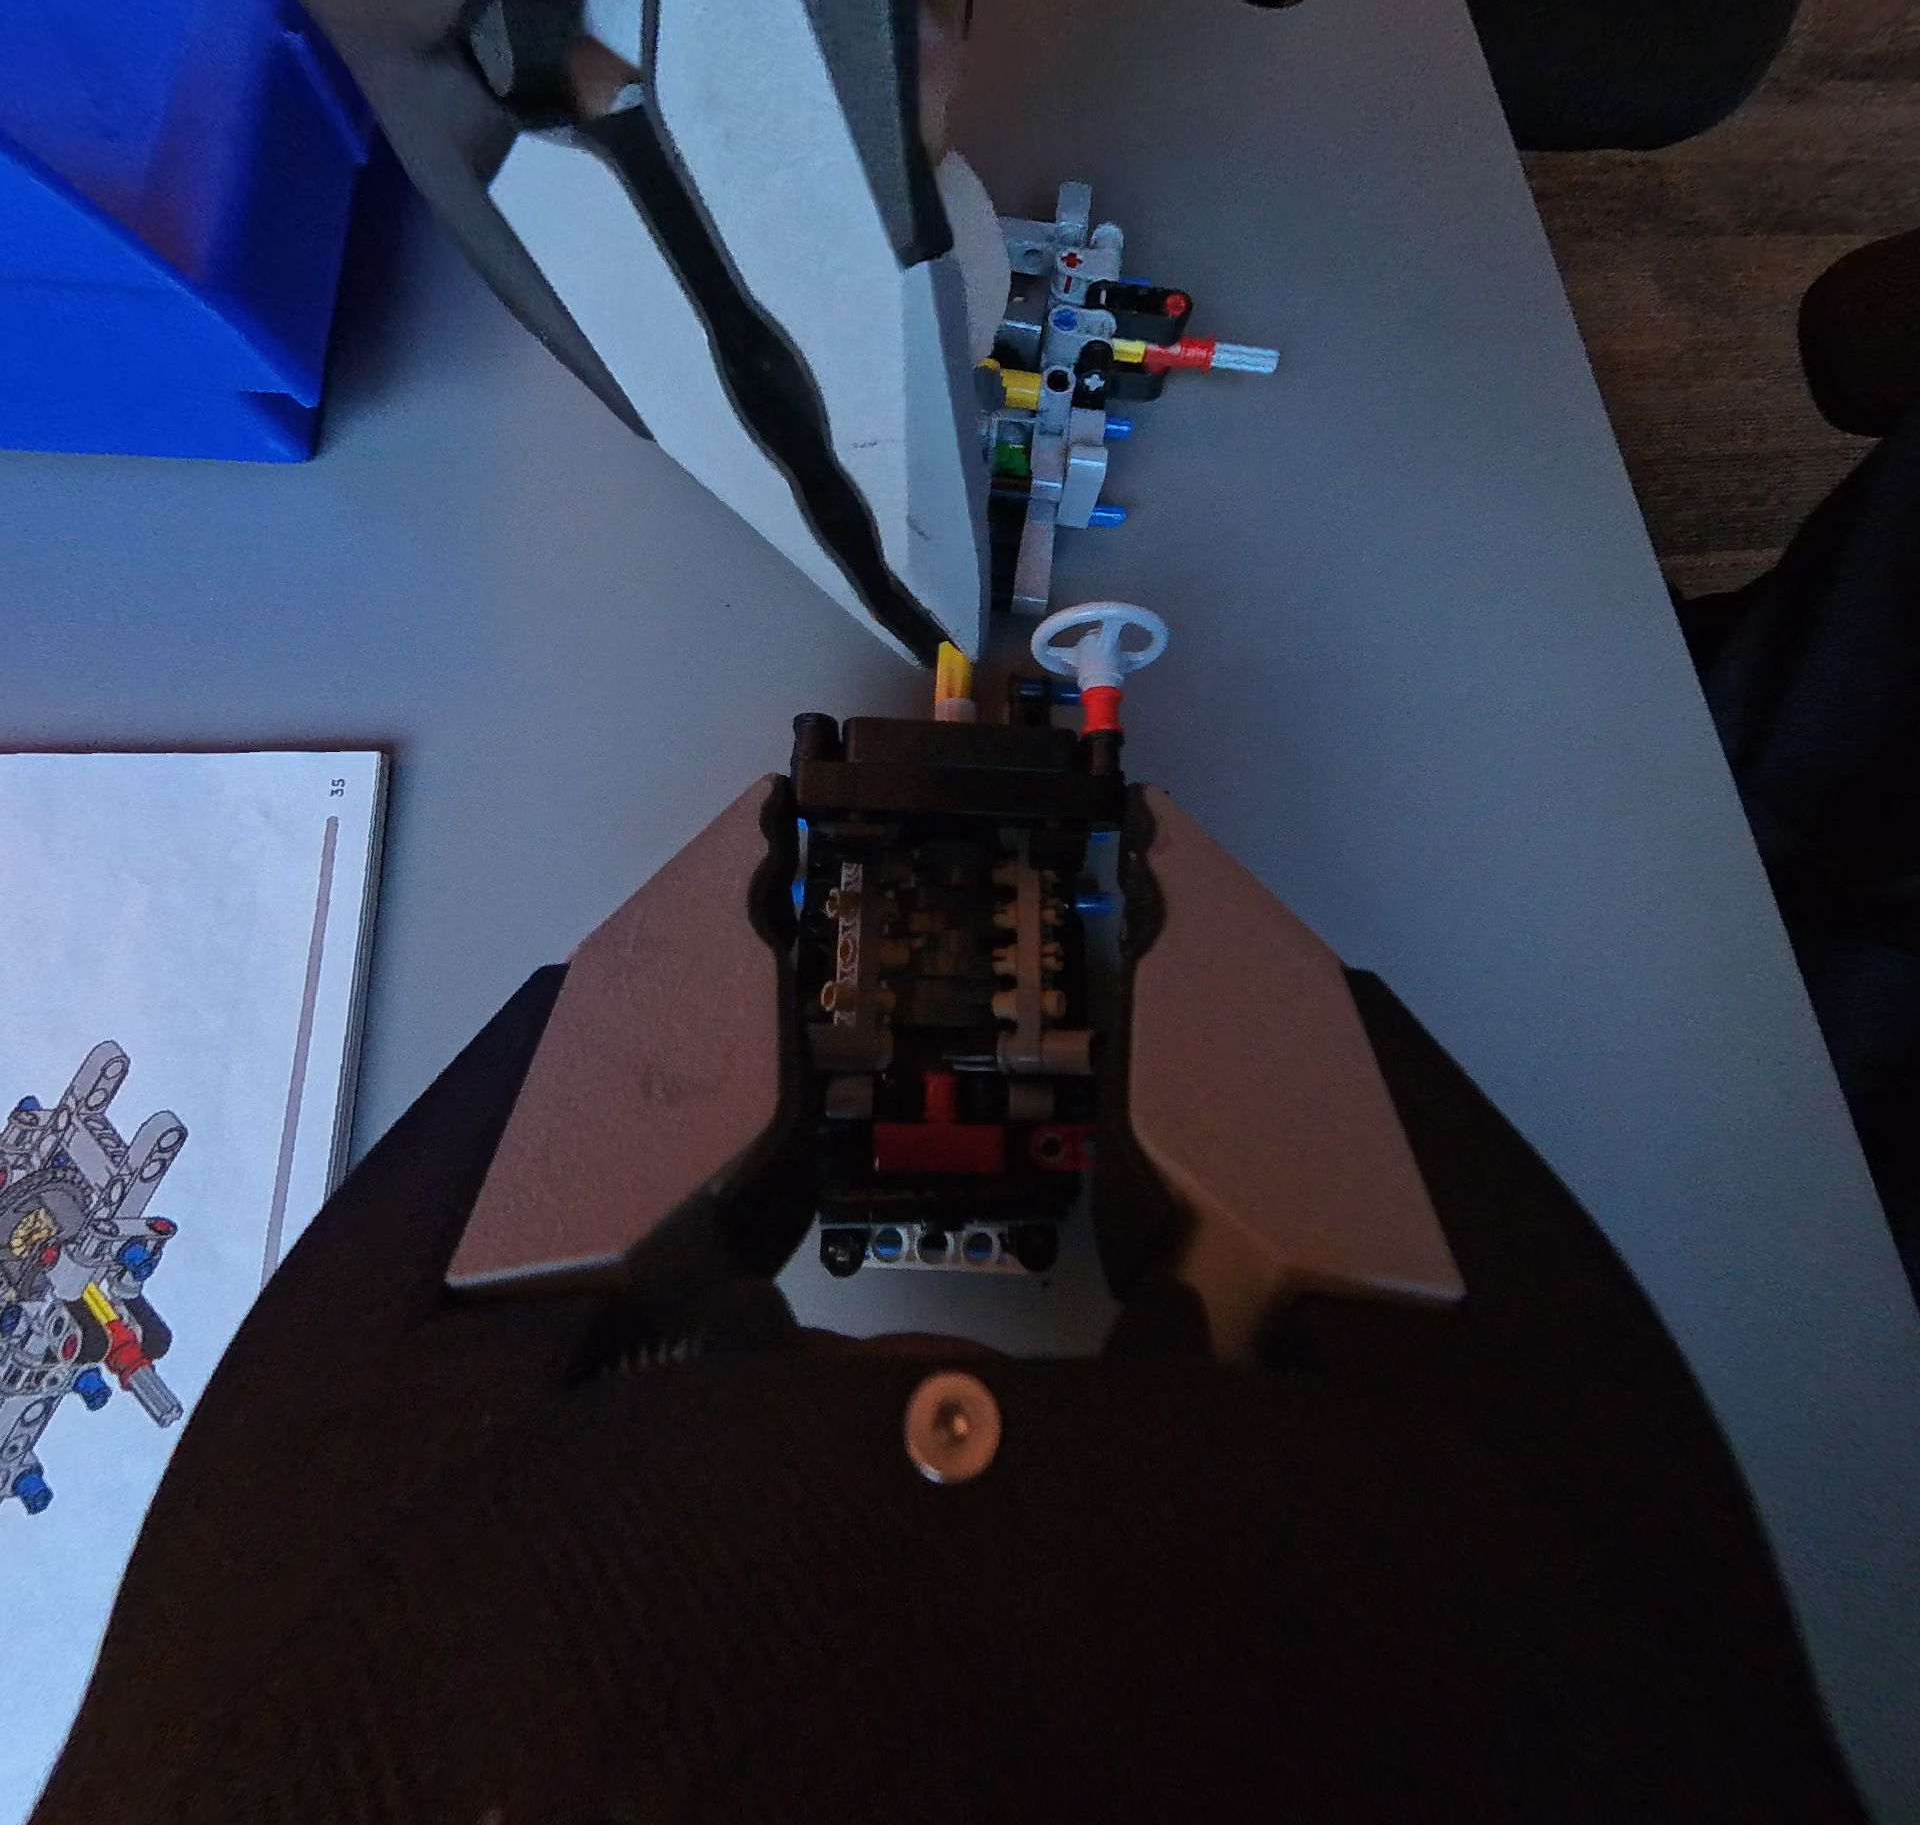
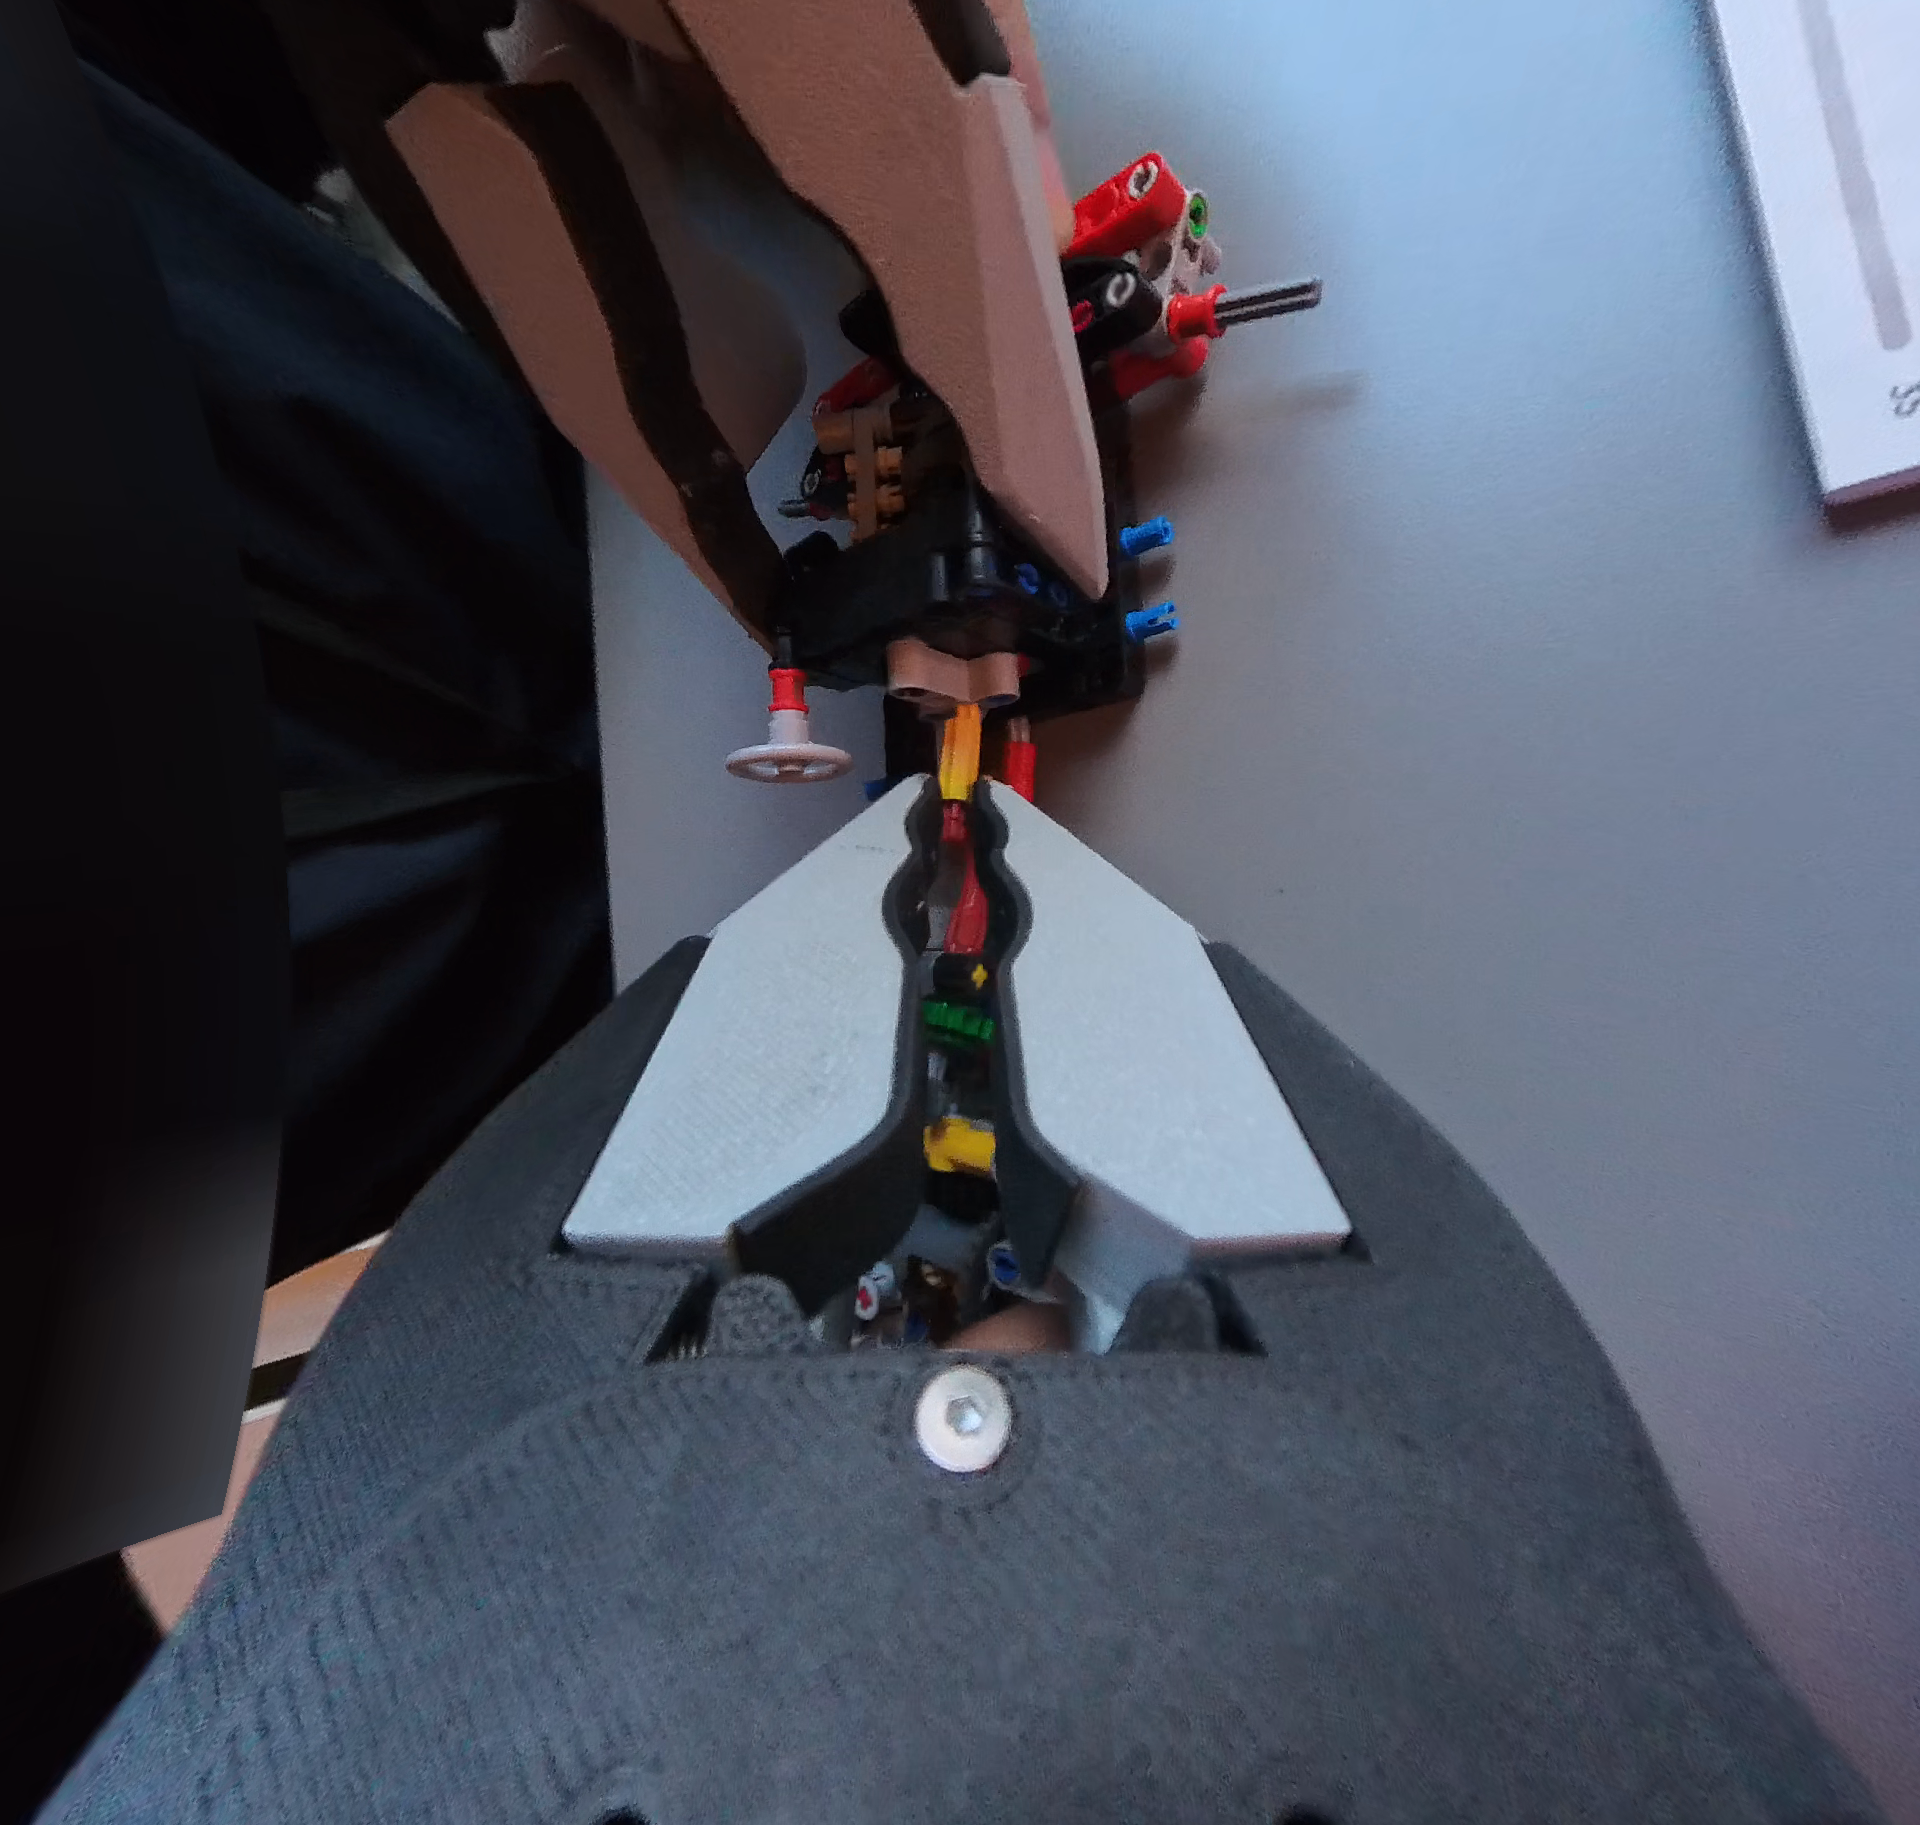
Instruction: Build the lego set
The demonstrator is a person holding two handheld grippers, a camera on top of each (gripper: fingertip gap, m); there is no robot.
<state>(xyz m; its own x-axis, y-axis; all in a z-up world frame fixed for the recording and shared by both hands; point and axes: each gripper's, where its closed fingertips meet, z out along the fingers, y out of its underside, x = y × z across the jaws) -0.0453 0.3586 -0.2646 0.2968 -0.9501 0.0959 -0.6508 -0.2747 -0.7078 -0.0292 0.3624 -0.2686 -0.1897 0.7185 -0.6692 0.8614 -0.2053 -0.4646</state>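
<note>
— Left claw (image 1: 951,799) here. My fingers stand wide apart and both pads are pressed on the flanks of the black brick-built chassis (image 1: 951,944), so I'm clamped on it. Its long axis runs straight out along my fingers, front end away from me.

— Right claw (image 2: 954,788) speaking. I come at that same chassis (image 2: 935,591) nose to nose. My fingers are nearly together, tips pinching a thin yellow axle (image 2: 958,747). The axle lies in line with my fingers and points dead ahead into a tan connector (image 2: 951,684) on the chassis's front face.

— From my side I see that yellow axle (image 1: 952,676) just past my fingertips, a touch left of centre, with your grey tip on its far end.

— So the axle's axis and the chassis's axis line up, one straight run from my tips to yours. I'm the claw on the axle; you only brace.

— White steering wheel (image 1: 1099,641) on its red collar stands just right of the axle, close but apart from it. A second grey assembly (image 1: 1070,373) lies beyond, under your fingers.

— Seen through my gap, yes. Instruction booklet (image 2: 1829,217) far off to my right, well clear.
</note>
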